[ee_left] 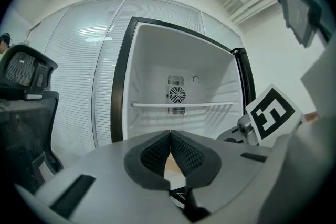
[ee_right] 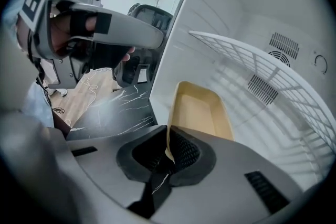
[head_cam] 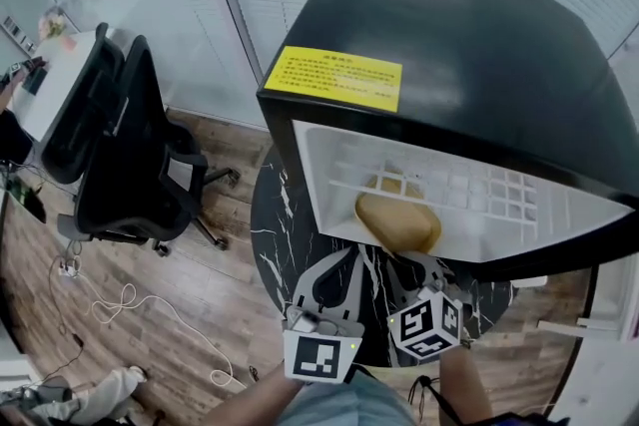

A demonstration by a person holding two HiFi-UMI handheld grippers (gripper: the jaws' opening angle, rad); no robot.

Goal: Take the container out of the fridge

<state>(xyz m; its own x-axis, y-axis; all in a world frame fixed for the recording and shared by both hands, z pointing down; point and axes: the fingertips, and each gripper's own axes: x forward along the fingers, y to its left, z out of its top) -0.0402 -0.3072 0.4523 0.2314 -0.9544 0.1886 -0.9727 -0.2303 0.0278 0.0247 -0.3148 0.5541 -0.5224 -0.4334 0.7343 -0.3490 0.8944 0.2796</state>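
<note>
On the marble table (head_cam: 272, 214) the fridge (head_cam: 449, 45) stands open, with the container (head_cam: 397, 219) at the front of its floor, under the shelf (head_cam: 449, 185). Your right gripper (ee_right: 169, 148) pinches its near rim, and the left gripper (ee_left: 171, 136) is closed on nothing. Pull straight back and level, below the shelf, since there's open room over the table.

Near rim of container (ee_right: 202, 113) seemingly hidden within right gripper (ee_right: 169, 153).

Yellow label (head_cam: 332, 78), one, on the black top of the fridge (head_cam: 479, 35), near its front edge: several lines of dark print, too small to read; no other lettering legible.
</note>
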